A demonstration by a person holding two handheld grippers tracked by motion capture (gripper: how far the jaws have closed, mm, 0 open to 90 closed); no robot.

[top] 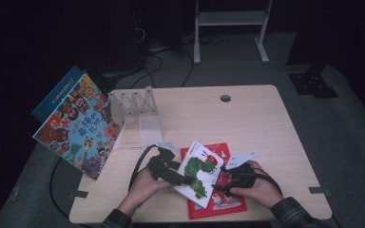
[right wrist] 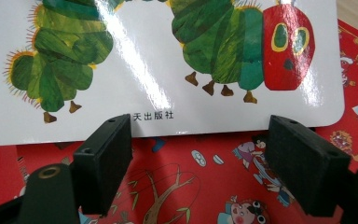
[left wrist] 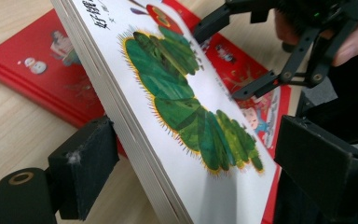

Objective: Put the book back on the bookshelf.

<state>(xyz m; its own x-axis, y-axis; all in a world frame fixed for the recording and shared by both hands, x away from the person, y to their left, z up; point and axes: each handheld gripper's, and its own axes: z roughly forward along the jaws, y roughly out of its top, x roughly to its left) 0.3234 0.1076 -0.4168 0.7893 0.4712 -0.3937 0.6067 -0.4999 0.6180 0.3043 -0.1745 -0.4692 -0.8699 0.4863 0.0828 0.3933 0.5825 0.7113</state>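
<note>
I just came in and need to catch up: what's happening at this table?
A person is handling picture books with a hand-held gripper in each hand. The left gripper has the white caterpillar board book between its jaws, tilted up off the red picture book lying flat on the wooden table. The right gripper sits at the caterpillar book's other edge with its jaws open, nothing between them. A clear book rack stands further back, with a large colourful picture book leaning at the table's left.

books: 3 [top: 200, 173] | hand-held grippers: 2 [top: 183, 179] | clear racks: 1 [top: 135, 113]
</note>
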